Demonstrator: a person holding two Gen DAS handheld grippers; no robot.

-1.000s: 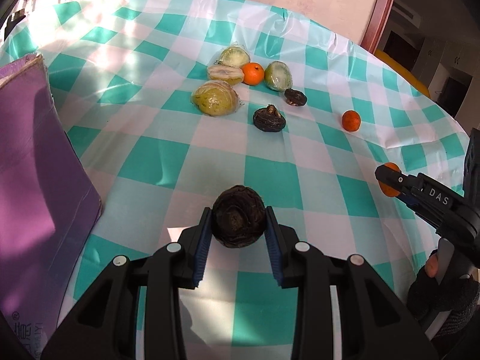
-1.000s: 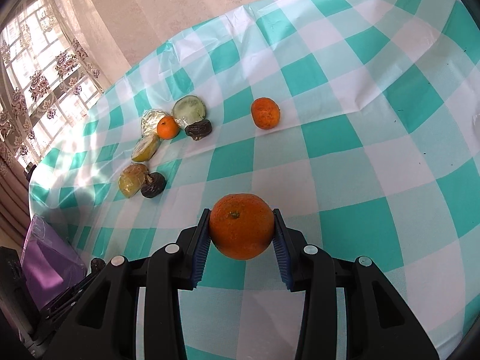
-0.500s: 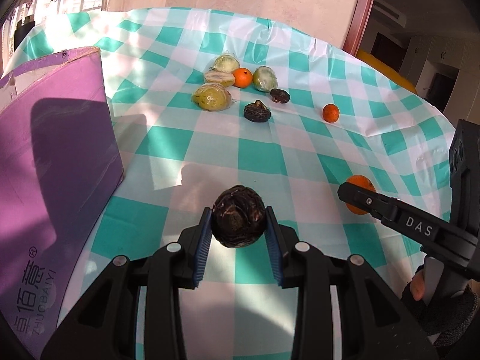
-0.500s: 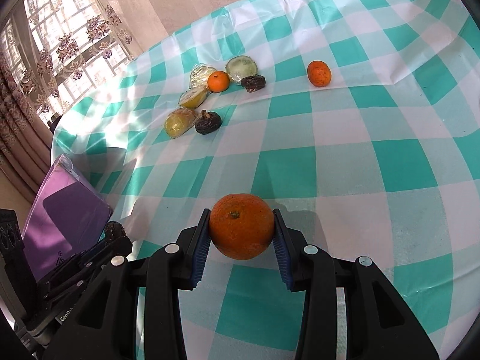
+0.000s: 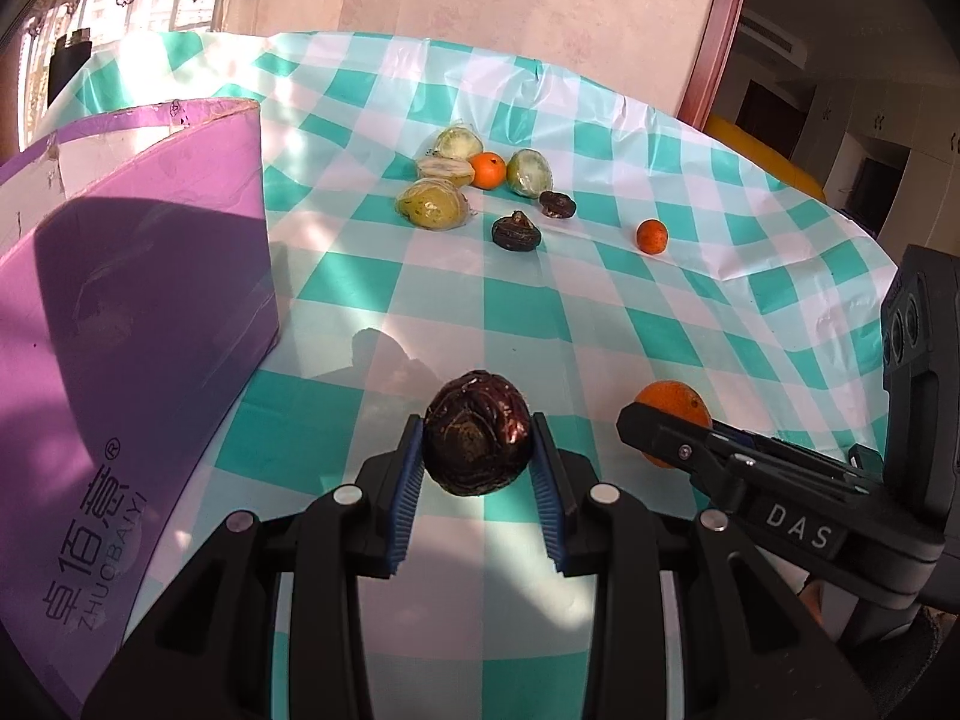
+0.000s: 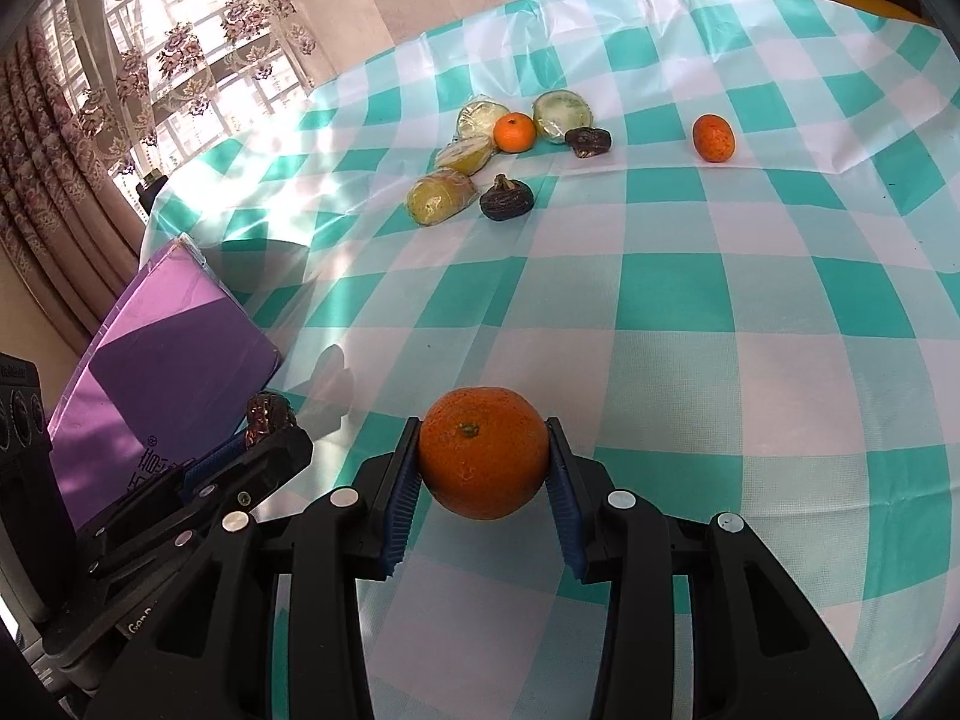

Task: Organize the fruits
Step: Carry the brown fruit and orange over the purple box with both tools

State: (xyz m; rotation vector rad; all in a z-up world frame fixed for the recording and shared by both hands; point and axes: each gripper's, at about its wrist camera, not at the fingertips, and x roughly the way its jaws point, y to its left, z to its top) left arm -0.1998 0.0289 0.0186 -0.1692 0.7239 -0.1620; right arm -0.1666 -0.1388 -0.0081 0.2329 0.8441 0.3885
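Both tools have drawn back toward the purple box (image 5: 138,324). Left tool (image 5: 478,450) clamps the wrinkled dark fruit (image 5: 478,450), likely brittle-skinned; right tool (image 6: 483,465) clamps the firm orange (image 6: 483,461) across its middle.

A dark, wrinkled round fruit (image 5: 477,433) is held off the cloth in the near centre, and a larger orange (image 6: 483,461), stem scar upward, is likewise held. Far off, four pale green-yellow wrapped fruits (image 5: 432,204) are clustered around a small orange (image 5: 487,170); two dark shrivelled fruits (image 5: 515,232) lie just nearer, and another small orange (image 5: 652,236) lies apart to the right.
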